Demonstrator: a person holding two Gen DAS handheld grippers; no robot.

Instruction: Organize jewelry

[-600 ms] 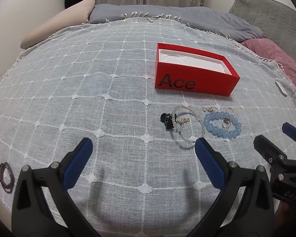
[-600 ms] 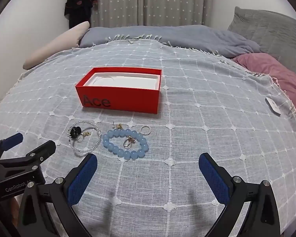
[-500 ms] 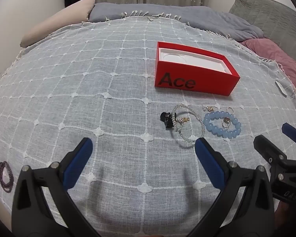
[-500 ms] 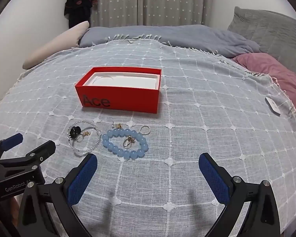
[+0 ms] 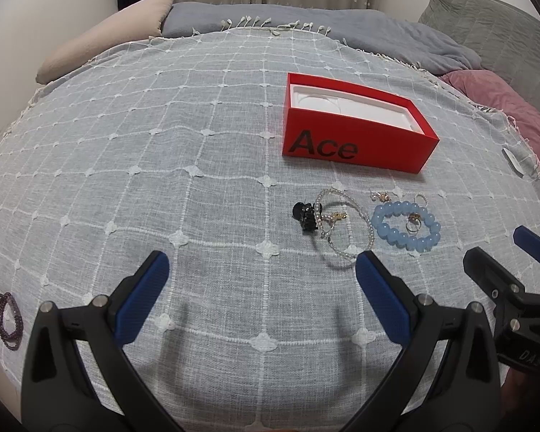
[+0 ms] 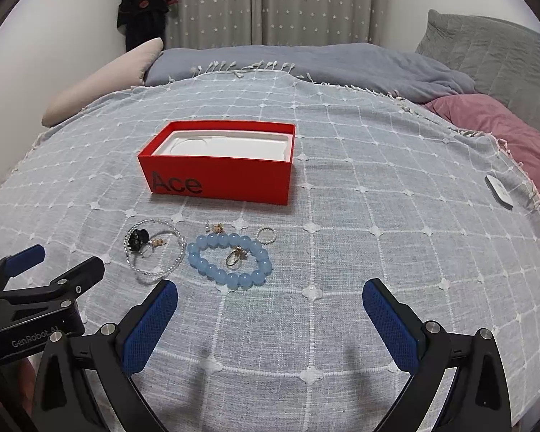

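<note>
Blue glassy beads are making up the round stretchy bracelet point(image 6: 229, 261), and it is lying on the grey checked bed cover point(image 6: 360, 187), just in front of the open red cardboard box with the white tray inside point(image 6: 219, 160). A small gold ring point(image 6: 235, 256) is sitting inside the blue loop. Beside it, a thin clear-bead bracelet point(image 6: 154, 250) is lying with a little black hair clip point(image 6: 137, 240) touching it, and a tiny pearl ring point(image 6: 266, 234) and small gold earrings point(image 6: 216, 228) are resting near the box. These things are looking light and small, so they are likely sliding or rolling easily. The blue bracelet is looking smooth and slippery; pinching across one side of the loop is probably the best hold. The thin bracelet is looking floppy and may be bending when lifted. The left gripper point(image 5: 262, 280) and the right gripper point(image 6: 270, 309) are both standing wide open over the cover, holding nothing. The box is showing the word "Ace" in black. The left gripper's body is reading "GenRobot.AI" in the right wrist view.
</note>
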